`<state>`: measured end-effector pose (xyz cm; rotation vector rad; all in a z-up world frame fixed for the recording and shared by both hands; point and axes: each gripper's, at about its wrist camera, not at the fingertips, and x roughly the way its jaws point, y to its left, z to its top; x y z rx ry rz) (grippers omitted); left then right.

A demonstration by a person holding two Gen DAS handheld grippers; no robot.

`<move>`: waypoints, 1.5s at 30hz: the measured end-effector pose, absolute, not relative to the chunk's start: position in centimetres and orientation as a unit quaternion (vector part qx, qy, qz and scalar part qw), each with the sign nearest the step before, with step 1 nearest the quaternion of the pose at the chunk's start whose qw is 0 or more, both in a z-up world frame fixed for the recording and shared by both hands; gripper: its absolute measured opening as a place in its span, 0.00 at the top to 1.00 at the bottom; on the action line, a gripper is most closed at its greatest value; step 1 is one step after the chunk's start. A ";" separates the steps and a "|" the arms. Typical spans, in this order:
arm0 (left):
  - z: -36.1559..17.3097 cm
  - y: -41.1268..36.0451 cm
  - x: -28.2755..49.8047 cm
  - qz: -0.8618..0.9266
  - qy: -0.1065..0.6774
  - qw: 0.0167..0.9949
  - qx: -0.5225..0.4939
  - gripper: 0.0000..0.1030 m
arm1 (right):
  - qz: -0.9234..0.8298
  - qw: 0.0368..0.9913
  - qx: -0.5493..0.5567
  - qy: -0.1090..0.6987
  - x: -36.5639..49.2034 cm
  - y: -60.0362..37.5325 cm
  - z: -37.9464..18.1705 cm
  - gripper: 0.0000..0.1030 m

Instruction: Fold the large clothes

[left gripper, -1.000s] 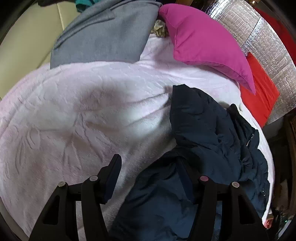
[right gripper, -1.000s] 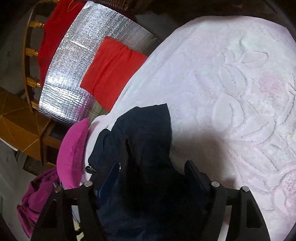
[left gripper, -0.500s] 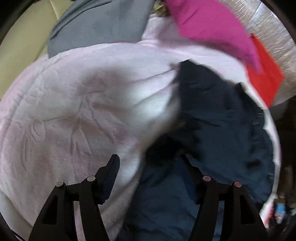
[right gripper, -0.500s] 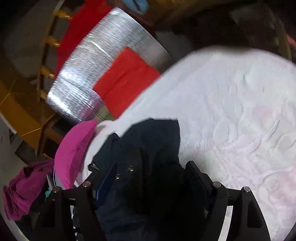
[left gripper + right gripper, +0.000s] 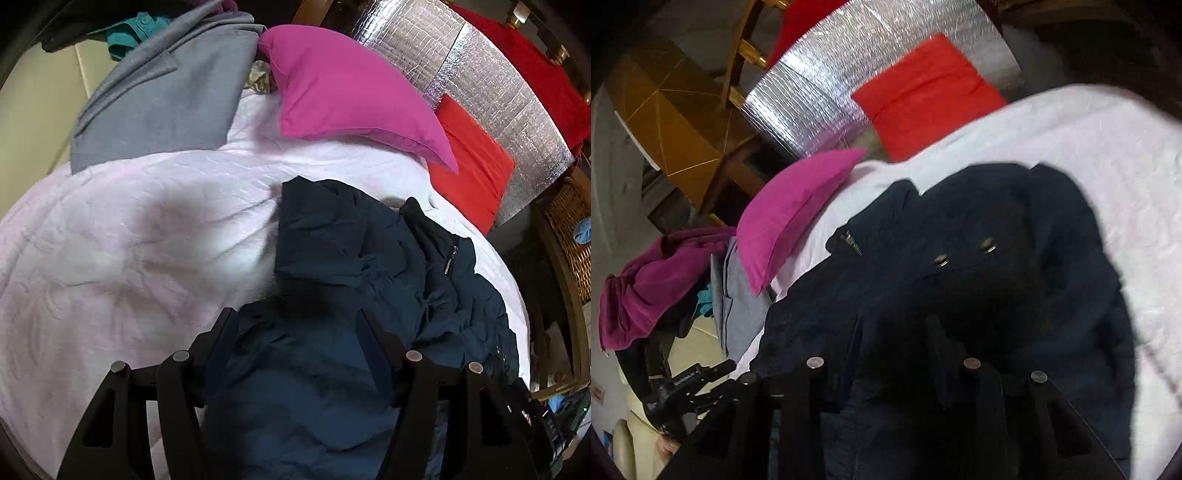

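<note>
Left gripper [image 5: 297, 325] fingers wide apart over dark blue jacket [image 5: 354, 258]. Right gripper [image 5: 895, 332] apart too. Pink pillow [image 5: 347, 85] at 12 o'clock.

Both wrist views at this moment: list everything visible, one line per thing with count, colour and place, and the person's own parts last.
jacket: one, dark navy, crumpled on the blanket, under both grippers
blanket: one, pale pink, covering the bed
pillow: one, magenta, at the blanket's far edge
grey garment: one, beside the pillow
teal garment: one, behind the grey one
red cushion: one, against the foil panel
foil panel: one, silver, behind the bed
purple garment: one, heaped beyond the pillow
wicker basket: one, brown, beside the bed
left gripper: black, jaws apart over the jacket
right gripper: black, jaws apart over the jacket
</note>
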<state>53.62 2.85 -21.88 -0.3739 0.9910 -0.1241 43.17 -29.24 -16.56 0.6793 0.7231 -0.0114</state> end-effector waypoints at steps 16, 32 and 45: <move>-25.1 2.6 55.2 -0.001 0.540 0.830 -0.140 0.30 | 0.004 0.845 0.366 0.390 43.3 -31.0 -19.0 0.66; -25.3 1.5 52.4 -0.130 0.590 0.752 -0.264 0.29 | 0.001 0.781 0.505 0.369 41.7 -31.9 -22.2 0.29; -27.3 5.9 53.3 -0.096 0.503 0.747 -0.424 0.59 | -0.048 0.774 0.543 0.324 44.0 -33.7 -24.3 0.72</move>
